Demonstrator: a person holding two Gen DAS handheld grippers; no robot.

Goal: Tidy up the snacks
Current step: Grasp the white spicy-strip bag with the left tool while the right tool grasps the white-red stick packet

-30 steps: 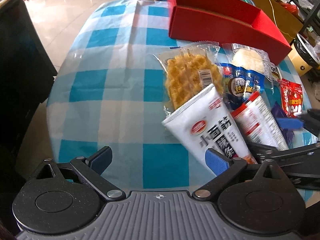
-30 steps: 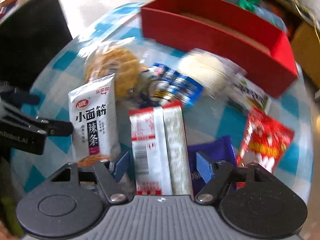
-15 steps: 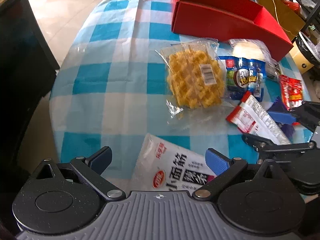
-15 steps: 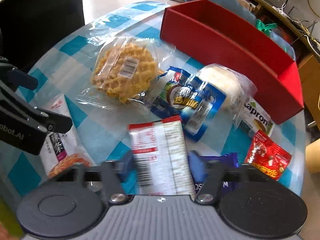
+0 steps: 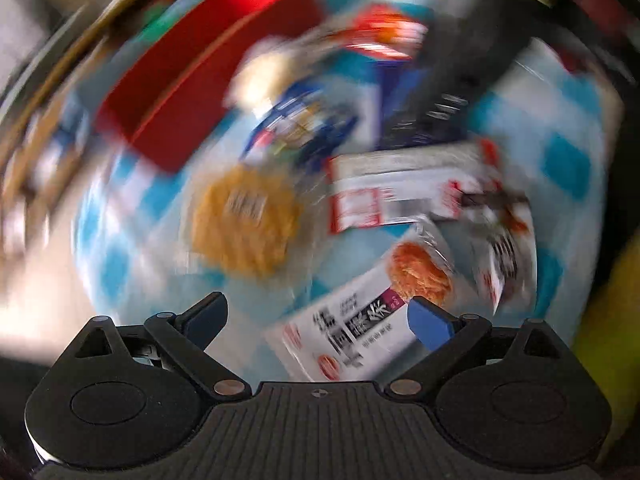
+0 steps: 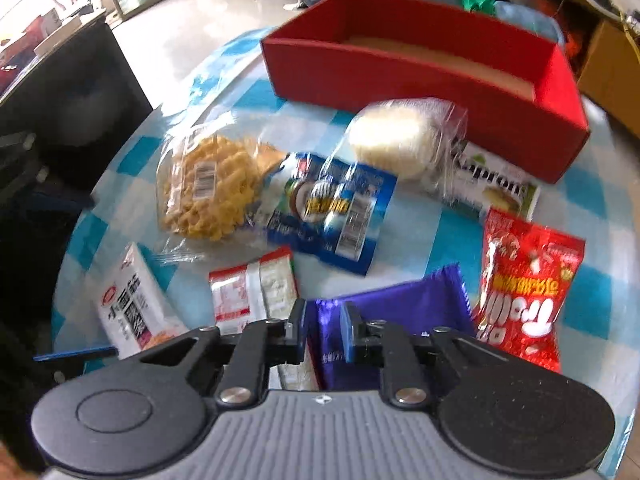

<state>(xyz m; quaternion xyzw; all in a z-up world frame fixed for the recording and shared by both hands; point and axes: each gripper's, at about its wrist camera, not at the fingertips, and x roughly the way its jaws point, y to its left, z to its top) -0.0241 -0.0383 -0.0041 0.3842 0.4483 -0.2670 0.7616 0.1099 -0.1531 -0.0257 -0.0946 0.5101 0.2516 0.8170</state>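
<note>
Motion blur smears the snacks (image 5: 360,160) in the left wrist view.

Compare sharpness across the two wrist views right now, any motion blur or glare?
Left wrist view: heavy swirling smear, red box and waffle pack mushy. Right wrist view: mostly sharp, red box crisp, glare on the blue packet, strong fisheye bending.

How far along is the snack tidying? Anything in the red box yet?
Barely started. Nothing shows in the red box. In hand: the right gripper has just been closing, the purple packet between its jaws. To go: the waffle, blue packet, bun, red gummies and other packets lie on the table.
</note>
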